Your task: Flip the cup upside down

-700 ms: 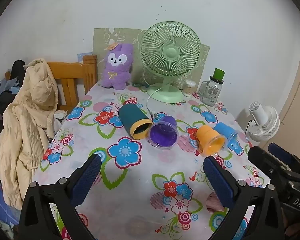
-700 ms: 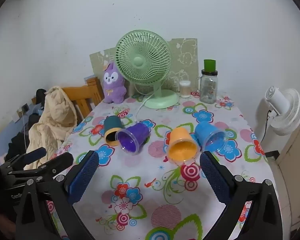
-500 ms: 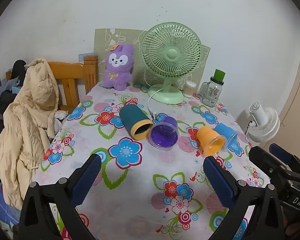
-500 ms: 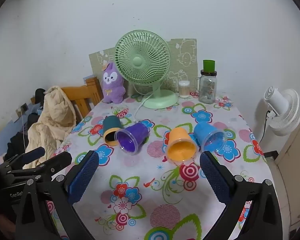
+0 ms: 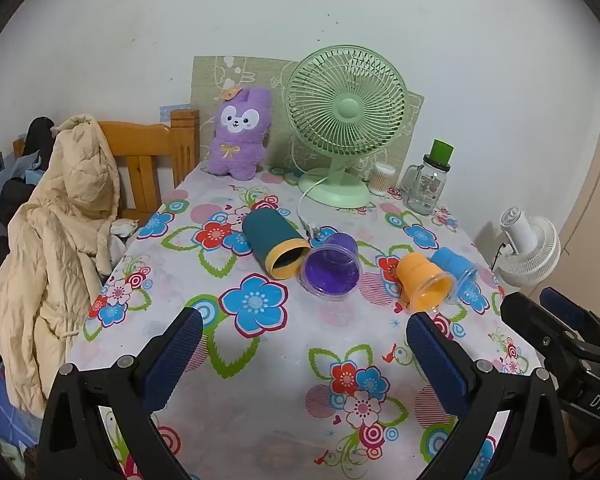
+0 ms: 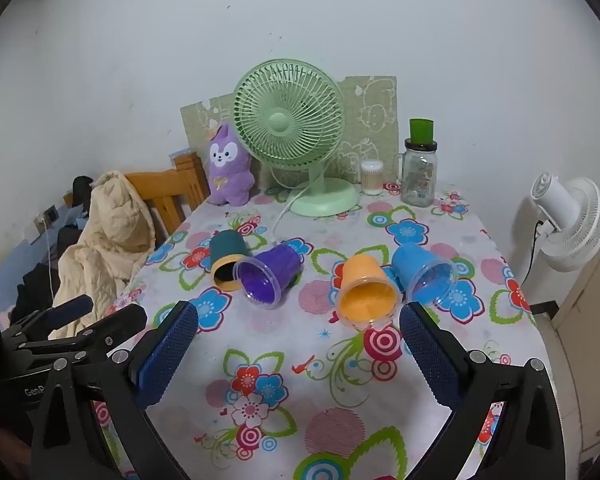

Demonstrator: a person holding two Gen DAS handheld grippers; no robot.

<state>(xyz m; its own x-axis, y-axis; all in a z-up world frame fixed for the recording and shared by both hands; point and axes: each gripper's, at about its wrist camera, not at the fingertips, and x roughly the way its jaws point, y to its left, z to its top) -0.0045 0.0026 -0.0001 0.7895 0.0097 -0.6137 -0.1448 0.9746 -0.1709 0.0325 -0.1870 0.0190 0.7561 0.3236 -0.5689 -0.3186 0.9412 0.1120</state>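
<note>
Several cups lie on their sides on the floral tablecloth, mouths toward me: a dark teal cup (image 5: 274,242) (image 6: 227,255), a purple cup (image 5: 332,266) (image 6: 269,274), an orange cup (image 5: 424,282) (image 6: 366,288) and a blue cup (image 5: 454,266) (image 6: 424,272). My left gripper (image 5: 304,344) is open and empty above the near table, short of the cups. My right gripper (image 6: 298,340) is open and empty, also short of them. The right gripper shows at the right edge of the left wrist view (image 5: 556,328); the left gripper shows at the left of the right wrist view (image 6: 84,320).
A green desk fan (image 5: 344,120) (image 6: 296,132), a purple plush (image 5: 240,136), a glass jar with green lid (image 5: 428,184) and a small white container (image 6: 371,177) stand at the back. A wooden chair with a beige coat (image 5: 56,240) is left; a white fan (image 6: 568,224) right.
Both grippers have drifted slightly; the view has shifted a little. The cups have not moved and both grippers stay open.
</note>
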